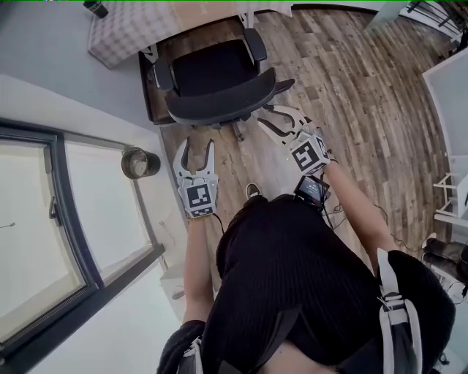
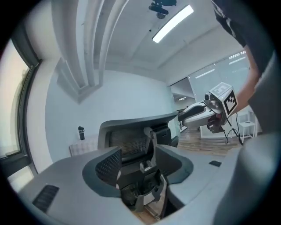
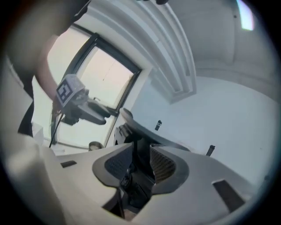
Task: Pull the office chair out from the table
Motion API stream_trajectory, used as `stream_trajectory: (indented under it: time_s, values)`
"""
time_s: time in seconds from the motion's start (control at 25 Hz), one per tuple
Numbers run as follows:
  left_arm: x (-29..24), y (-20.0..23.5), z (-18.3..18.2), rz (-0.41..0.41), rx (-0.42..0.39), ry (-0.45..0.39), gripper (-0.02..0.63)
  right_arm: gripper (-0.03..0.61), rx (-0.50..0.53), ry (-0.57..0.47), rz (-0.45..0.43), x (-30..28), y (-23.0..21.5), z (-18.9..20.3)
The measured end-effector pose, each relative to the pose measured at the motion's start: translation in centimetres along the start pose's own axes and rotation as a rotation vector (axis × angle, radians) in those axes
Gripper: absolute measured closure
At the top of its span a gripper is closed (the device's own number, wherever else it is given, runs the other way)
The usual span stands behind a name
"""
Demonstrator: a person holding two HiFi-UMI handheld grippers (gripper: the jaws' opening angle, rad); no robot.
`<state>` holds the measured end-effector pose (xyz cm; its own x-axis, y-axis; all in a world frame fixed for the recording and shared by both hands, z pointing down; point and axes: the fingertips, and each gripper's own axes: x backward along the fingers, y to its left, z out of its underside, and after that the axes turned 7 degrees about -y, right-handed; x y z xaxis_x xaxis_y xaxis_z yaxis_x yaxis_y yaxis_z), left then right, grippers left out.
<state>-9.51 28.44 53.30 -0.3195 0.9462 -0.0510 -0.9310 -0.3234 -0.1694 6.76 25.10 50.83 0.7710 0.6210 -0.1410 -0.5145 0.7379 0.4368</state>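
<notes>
The black office chair [image 1: 216, 84] stands at the top of the head view, its seat tucked toward the wooden table [image 1: 212, 9] and its curved backrest toward me. My left gripper [image 1: 198, 147] hangs open just behind the backrest, a little apart from it, with only floor between its fingers. My right gripper [image 1: 274, 120] is open too, by the backrest's right end. In the left gripper view the backrest [image 2: 131, 125] fills the space ahead of the open left gripper [image 2: 140, 154]. The right gripper view shows the right gripper [image 3: 141, 160] facing the chair's back edge [image 3: 145, 131].
A round metal pot [image 1: 139, 163] sits on the floor by the window frame [image 1: 73, 219] at the left. A checked pad [image 1: 124, 29] with a dark bottle [image 1: 95, 8] lies left of the table. A white rack [image 1: 450, 193] stands at the right. Plank floor surrounds the chair.
</notes>
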Motion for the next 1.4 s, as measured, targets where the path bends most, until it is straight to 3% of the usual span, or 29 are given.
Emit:
stream_trajectory:
  time_s: [0.08, 0.16, 0.24, 0.36, 0.4, 0.56, 1.04, 1.4]
  values:
    - [-0.1, -1.3, -1.4, -0.005, 0.0, -0.028, 0.377, 0.445, -0.076, -0.07, 0.052, 0.4, 0.1, -2.1]
    - [-0.1, -2.2, -3.0, -0.016, 0.001, -0.064, 0.417, 0.456, -0.116, -0.129, 0.096, 0.8, 0.1, -4.0]
    - [-0.3, -2.5, -4.4, -0.037, 0.007, -0.097, 0.443, 0.5, -0.135, -0.176, 0.125, 1.0, 0.2, -5.5]
    - [-0.2, -2.4, -6.6, -0.115, 0.019, -0.145, 0.533, 0.571, -0.159, -0.207, 0.106, 1.3, 1.0, -6.5]
    - [-0.1, -2.5, -7.2, -0.135, 0.026, -0.164, 0.569, 0.571, -0.158, -0.2, 0.088, 1.3, 1.5, -6.6]
    - [0.3, -2.9, -7.8, -0.139, 0.031, -0.171, 0.612, 0.573, -0.132, -0.171, 0.059, 0.6, 3.5, -7.2]
    - [0.2, -2.7, -7.0, -0.116, -0.015, -0.134, 0.614, 0.574, -0.132, -0.178, 0.091, -0.9, 4.5, -8.3]
    - [-0.3, -1.4, -8.4, -0.121, -0.029, -0.167, 0.614, 0.574, -0.087, -0.189, 0.113, -1.7, 2.9, -9.5]
